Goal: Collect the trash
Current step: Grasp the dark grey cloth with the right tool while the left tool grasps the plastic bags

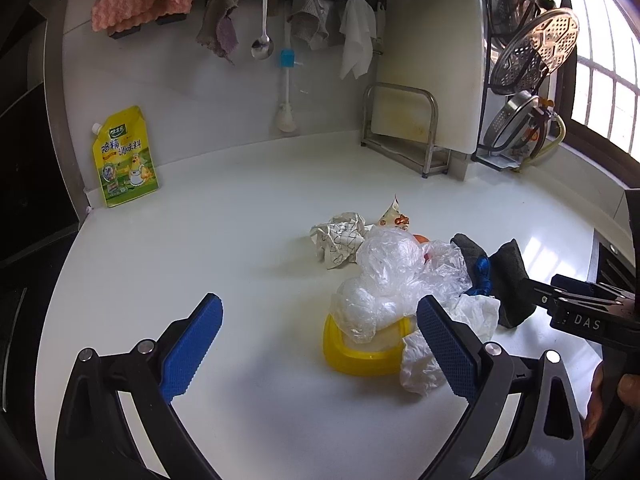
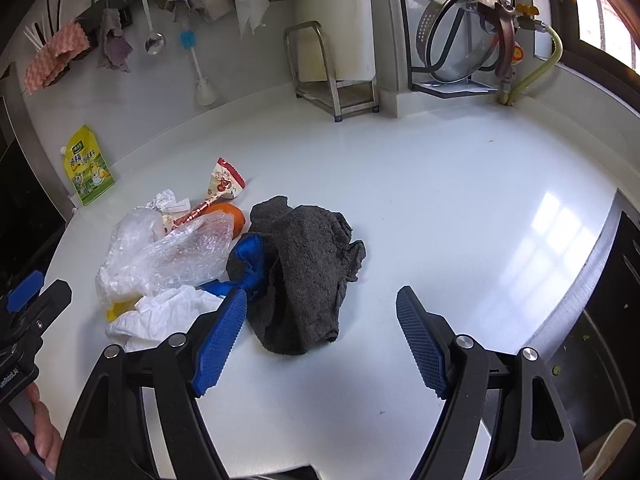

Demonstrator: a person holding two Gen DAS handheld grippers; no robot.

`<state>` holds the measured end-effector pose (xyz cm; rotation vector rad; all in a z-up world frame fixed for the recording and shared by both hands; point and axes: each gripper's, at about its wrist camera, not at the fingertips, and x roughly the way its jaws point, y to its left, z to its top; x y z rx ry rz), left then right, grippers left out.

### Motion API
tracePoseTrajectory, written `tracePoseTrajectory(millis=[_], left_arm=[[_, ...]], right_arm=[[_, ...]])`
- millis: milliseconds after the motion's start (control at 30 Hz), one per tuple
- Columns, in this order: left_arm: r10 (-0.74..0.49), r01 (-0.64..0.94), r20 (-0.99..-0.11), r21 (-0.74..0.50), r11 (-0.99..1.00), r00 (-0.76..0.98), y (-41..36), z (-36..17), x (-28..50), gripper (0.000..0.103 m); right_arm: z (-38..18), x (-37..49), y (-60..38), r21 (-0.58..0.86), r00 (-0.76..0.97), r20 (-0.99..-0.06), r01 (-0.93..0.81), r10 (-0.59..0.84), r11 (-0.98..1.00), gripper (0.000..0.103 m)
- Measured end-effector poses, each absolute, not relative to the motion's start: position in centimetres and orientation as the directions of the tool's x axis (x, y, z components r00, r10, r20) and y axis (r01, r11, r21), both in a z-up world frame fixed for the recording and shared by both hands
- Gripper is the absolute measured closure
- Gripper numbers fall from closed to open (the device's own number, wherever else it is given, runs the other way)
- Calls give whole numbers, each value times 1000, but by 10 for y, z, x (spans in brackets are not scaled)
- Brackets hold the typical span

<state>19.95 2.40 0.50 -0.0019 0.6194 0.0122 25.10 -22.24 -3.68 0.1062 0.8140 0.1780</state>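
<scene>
Trash pile (image 1: 384, 272) on white counter (image 1: 240, 220); "DAS" on right tongs (image 2: 320, 320); both tongs, left tongs (image 1: 320, 340) too, spread, empty.

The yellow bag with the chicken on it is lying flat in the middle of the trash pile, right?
No. The yellow bag stands upright against the wall at the far left of the counter, well apart from the trash pile. The left wrist view shows it.
</scene>
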Motion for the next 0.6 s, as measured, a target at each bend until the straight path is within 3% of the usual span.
tracePoseTrajectory(millis=[267,400,600], left_arm=[[6,-22,-622,-18,1000,783,31,-2,211,7],[30,-31,-619,8,999,785,29,-3,214,7],[31,-18,-616,28,999,787,17,-3,220,7]], right_arm=[[-53,279,-222,165,626,-753,-117,202,979,31],[-56,284,-224,204,615,-748,-146,250,968,61],[-51,281,-229,232,641,-714,-162,281,959,78]])
